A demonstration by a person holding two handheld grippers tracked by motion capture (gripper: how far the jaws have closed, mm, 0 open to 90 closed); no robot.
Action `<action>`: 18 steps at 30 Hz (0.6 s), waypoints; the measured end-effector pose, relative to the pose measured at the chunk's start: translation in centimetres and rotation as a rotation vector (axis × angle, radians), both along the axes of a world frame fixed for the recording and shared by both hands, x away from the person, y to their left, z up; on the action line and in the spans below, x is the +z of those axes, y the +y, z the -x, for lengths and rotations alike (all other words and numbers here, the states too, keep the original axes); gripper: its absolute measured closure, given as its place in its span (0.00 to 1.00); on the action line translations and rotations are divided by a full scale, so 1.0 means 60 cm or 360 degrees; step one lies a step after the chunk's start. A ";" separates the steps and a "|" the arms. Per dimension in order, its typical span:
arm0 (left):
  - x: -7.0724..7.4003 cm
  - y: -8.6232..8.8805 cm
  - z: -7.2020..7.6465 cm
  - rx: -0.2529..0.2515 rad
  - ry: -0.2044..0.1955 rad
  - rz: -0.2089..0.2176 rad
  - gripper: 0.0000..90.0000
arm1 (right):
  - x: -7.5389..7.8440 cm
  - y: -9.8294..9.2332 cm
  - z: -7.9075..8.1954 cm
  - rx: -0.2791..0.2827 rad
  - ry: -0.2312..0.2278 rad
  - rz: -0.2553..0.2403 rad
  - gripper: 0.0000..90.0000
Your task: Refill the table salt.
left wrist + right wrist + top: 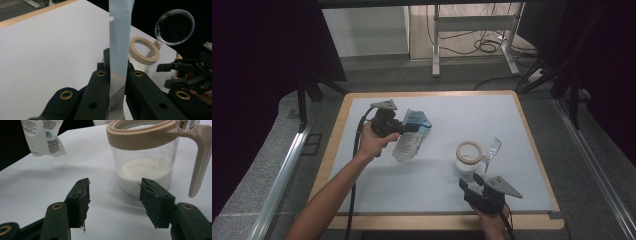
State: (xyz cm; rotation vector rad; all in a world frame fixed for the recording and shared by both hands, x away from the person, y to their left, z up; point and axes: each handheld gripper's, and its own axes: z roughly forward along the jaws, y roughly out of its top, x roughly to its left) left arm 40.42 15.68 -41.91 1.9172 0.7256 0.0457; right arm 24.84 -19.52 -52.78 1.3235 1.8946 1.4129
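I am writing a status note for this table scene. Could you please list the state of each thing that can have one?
Clear plastic jar with beige rim: upright on the table, lid open, partly filled with white powder.
Round clear hinged lid: flipped open, standing up from the jar's rim.
White and blue plastic pouch: gripped, hanging above the table.
Left gripper: shut on the pouch.
Right gripper: open, empty, near the jar.
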 end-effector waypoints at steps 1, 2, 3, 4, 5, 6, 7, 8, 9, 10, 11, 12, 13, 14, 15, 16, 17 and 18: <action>-0.002 0.007 0.000 0.0018 -0.0005 0.0013 1.00 | 0.000 0.000 0.000 0.0000 0.0001 -0.0003 0.46; -0.004 0.014 0.000 0.0035 -0.0009 0.0026 1.00 | 0.000 0.000 -0.001 0.0001 0.0002 -0.0001 0.46; -0.006 0.020 0.000 0.0055 -0.0016 0.0039 1.00 | 0.000 0.000 -0.001 -0.0001 -0.0001 -0.0004 0.46; -0.008 0.026 0.000 0.0074 -0.0016 0.0058 1.00 | 0.000 -0.001 -0.002 -0.0002 -0.0004 -0.0001 0.46; -0.009 0.032 -0.001 0.0091 -0.0020 0.0073 1.00 | 0.000 -0.001 -0.002 -0.0003 -0.0005 0.0000 0.46; -0.011 0.037 -0.001 0.0109 -0.0029 0.0081 1.00 | 0.000 -0.002 -0.002 -0.0002 -0.0006 -0.0002 0.46; -0.012 0.042 -0.001 0.0129 -0.0033 0.0090 1.00 | 0.000 -0.002 -0.003 -0.0004 -0.0004 -0.0003 0.46; -0.014 0.047 -0.002 0.0147 -0.0033 0.0100 1.00 | 0.000 -0.002 -0.003 -0.0007 -0.0004 -0.0006 0.46; -0.015 0.052 -0.003 0.0160 -0.0033 0.0108 1.00 | 0.000 -0.002 -0.003 -0.0008 -0.0001 -0.0008 0.46; -0.017 0.056 -0.004 0.0175 -0.0035 0.0112 1.00 | 0.000 -0.003 -0.003 -0.0009 0.0001 -0.0009 0.46; -0.019 0.059 -0.005 0.0194 -0.0036 0.0116 1.00 | 0.000 -0.003 -0.004 -0.0011 0.0001 -0.0011 0.46; -0.021 0.062 -0.005 0.0212 -0.0044 0.0115 1.00 | 0.000 -0.004 -0.004 -0.0012 0.0000 -0.0012 0.46; -0.023 0.066 -0.005 0.0227 -0.0052 0.0117 1.00 | 0.000 -0.004 -0.004 -0.0013 -0.0002 -0.0011 0.46; -0.026 0.069 -0.005 0.0244 -0.0064 0.0115 1.00 | 0.000 -0.004 -0.004 -0.0014 -0.0003 -0.0012 0.46; -0.029 0.072 -0.005 0.0260 -0.0072 0.0117 1.00 | 0.000 -0.004 -0.004 -0.0015 -0.0003 -0.0014 0.46; -0.033 0.075 -0.005 0.0274 -0.0075 0.0125 1.00 | 0.000 -0.004 -0.004 -0.0014 -0.0005 -0.0011 0.46; -0.037 0.079 -0.005 0.0292 -0.0072 0.0134 1.00 | 0.000 -0.005 -0.005 -0.0012 -0.0002 -0.0010 0.46; -0.041 0.083 -0.006 0.0306 -0.0075 0.0138 1.00 | 0.000 -0.005 -0.005 -0.0013 -0.0002 -0.0008 0.46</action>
